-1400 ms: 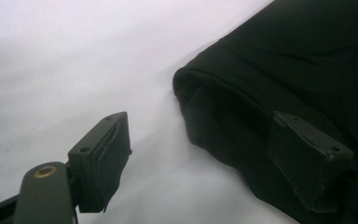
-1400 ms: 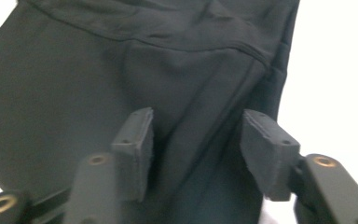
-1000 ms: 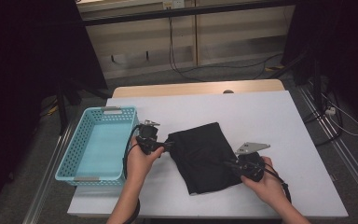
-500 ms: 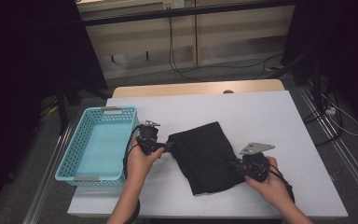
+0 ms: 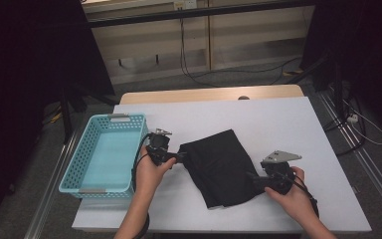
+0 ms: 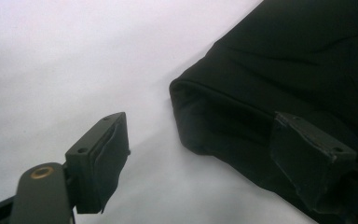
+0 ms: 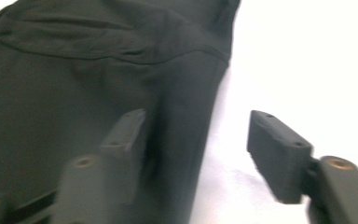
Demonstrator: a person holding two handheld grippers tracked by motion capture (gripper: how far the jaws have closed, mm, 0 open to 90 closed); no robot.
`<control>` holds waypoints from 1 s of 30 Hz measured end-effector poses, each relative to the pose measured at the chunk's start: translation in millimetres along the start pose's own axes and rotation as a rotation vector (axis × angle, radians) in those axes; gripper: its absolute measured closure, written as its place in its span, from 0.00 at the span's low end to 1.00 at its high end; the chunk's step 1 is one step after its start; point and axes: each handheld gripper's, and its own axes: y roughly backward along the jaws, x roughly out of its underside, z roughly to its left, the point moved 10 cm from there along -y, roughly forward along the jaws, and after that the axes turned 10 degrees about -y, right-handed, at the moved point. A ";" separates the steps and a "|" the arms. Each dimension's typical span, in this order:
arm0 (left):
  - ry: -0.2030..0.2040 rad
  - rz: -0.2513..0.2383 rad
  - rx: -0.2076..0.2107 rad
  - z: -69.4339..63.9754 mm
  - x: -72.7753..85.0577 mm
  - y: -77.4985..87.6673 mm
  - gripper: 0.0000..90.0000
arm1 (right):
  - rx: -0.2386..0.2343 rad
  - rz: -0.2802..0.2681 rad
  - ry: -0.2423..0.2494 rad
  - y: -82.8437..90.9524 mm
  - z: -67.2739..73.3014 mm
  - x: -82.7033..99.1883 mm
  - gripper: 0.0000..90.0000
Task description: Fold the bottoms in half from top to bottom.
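A folded black cloth (image 5: pixel 221 167) lies flat on the white table (image 5: pixel 288 124). At its left corner my left gripper (image 5: pixel 181 157) is open. In the left gripper view the cloth's folded edge (image 6: pixel 242 107) lies between the wide jaws of the left gripper (image 6: pixel 205 163), and no pad presses on it. My right gripper (image 5: pixel 254 180) is at the cloth's lower right edge. Its jaws have just been opening. In the right gripper view the right gripper (image 7: pixel 198 149) stands open, one jaw over the cloth (image 7: pixel 74 79), the other over bare table, with the cloth's edge between them.
A light blue plastic basket (image 5: pixel 102 159) with nothing in it stands at the table's left edge, beside my left hand. The table's wooden far edge (image 5: pixel 209 93) runs behind. Cables lie on the floor beyond.
The right gripper's jaws have opened and let go of the cloth's edge, which now lies flat. The left gripper has stayed where it was.
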 end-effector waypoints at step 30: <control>0.017 -0.011 0.008 -0.9 -5.9 -1.1 0.20 | -0.042 -0.009 -0.140 -1.9 17.6 19.4 0.76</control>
